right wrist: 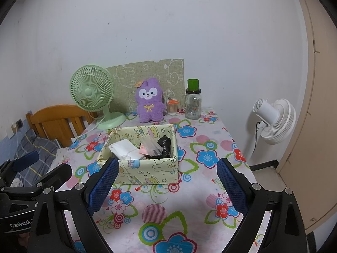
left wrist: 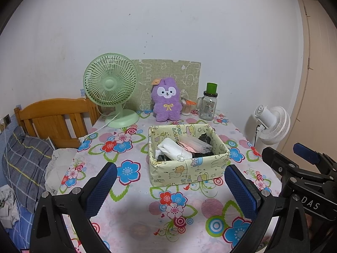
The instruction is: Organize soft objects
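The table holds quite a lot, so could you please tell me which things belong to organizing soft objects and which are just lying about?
Job:
purple plush toy
patterned box
white soft pack inside it

Lying about:
green desk fan
glass jar
cotton swab holder

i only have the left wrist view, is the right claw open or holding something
observer: the right wrist view shows the right claw wide open, with nothing between its fingers.
operator: whats it aimed at
observer: the patterned box sits a little left of its centre line. Its left pad overlaps the box's near left corner in the picture.
operator: anything off to its right
observer: the white fan stands on a pole that runs down to the floor.
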